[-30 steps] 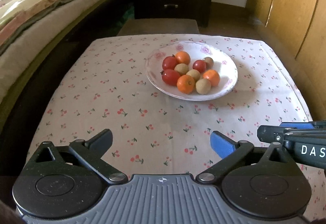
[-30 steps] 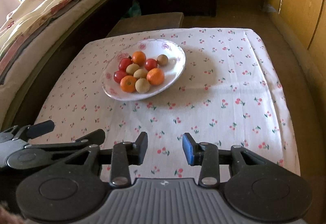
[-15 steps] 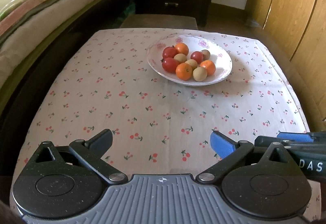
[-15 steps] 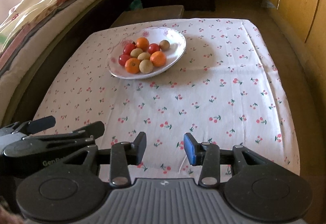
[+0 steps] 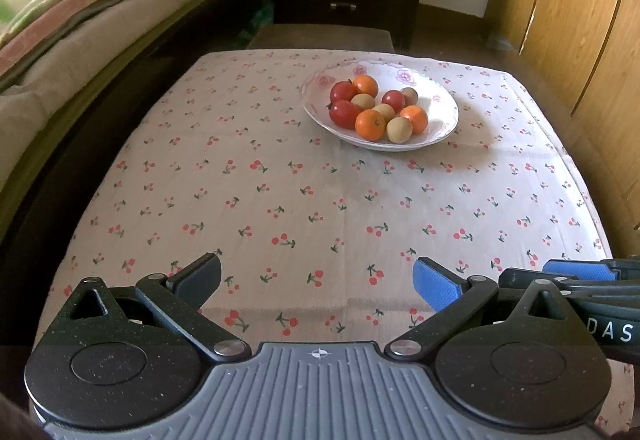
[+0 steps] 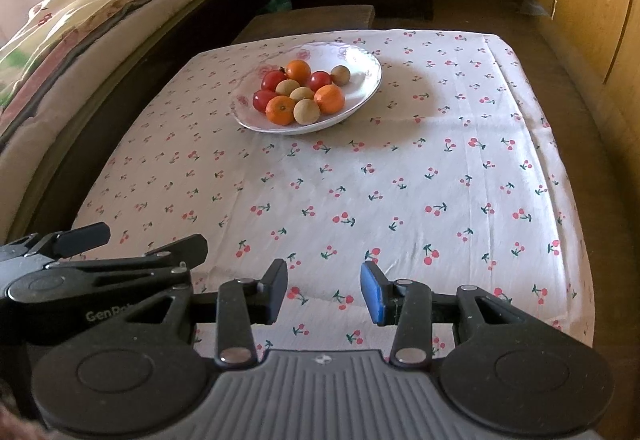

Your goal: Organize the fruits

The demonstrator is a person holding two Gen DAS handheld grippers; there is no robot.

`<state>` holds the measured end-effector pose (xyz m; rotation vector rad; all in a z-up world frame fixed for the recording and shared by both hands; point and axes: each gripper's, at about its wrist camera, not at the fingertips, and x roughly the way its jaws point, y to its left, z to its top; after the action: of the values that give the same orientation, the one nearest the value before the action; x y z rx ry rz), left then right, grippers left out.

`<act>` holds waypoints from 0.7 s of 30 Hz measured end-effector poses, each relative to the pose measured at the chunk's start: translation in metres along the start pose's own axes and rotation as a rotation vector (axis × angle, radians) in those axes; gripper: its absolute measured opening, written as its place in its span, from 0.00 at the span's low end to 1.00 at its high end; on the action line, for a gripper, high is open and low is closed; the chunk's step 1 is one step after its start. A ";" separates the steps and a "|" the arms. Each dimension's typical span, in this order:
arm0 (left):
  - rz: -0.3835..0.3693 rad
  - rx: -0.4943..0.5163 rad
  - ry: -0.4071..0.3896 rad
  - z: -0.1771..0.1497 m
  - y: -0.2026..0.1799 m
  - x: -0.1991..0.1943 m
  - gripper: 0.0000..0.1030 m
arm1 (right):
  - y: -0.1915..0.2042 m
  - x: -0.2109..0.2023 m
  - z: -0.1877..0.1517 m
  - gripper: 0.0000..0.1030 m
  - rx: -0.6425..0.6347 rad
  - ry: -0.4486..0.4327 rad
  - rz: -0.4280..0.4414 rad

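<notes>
fruits (image 6: 301, 91): 10 of them piled in the white plate (image 6: 362, 57) at the far side of the surface (image 6: 400, 179) | left claw (image 5: 318, 280) gaping wide, empty | right claw (image 6: 324, 290) open, empty, both near edge, well apart from plate | could be all gathered or awaiting sorting, so I'd go in slow, round stuff rolls

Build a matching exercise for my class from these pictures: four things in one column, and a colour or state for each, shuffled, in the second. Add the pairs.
Things
1. plate
2. tablecloth
3. left gripper
4. nearest orange

Descriptions
A. white with red cherries
B. open wide, holding nothing
C. lying at the plate's near edge
D. holds oranges, tomatoes and tan fruits

Pairs: 1-D, 2-A, 3-B, 4-C
</notes>
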<state>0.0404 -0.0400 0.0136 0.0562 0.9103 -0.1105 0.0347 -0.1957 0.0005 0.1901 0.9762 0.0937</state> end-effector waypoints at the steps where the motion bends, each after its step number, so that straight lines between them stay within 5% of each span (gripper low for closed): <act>1: -0.001 0.000 0.000 -0.001 0.001 -0.001 1.00 | 0.000 0.000 -0.001 0.40 -0.001 0.001 0.001; 21: 0.008 0.005 0.015 -0.010 0.001 -0.003 1.00 | 0.004 -0.001 -0.008 0.40 -0.011 0.020 -0.006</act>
<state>0.0303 -0.0374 0.0100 0.0658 0.9245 -0.1047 0.0275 -0.1914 -0.0022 0.1762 0.9962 0.0957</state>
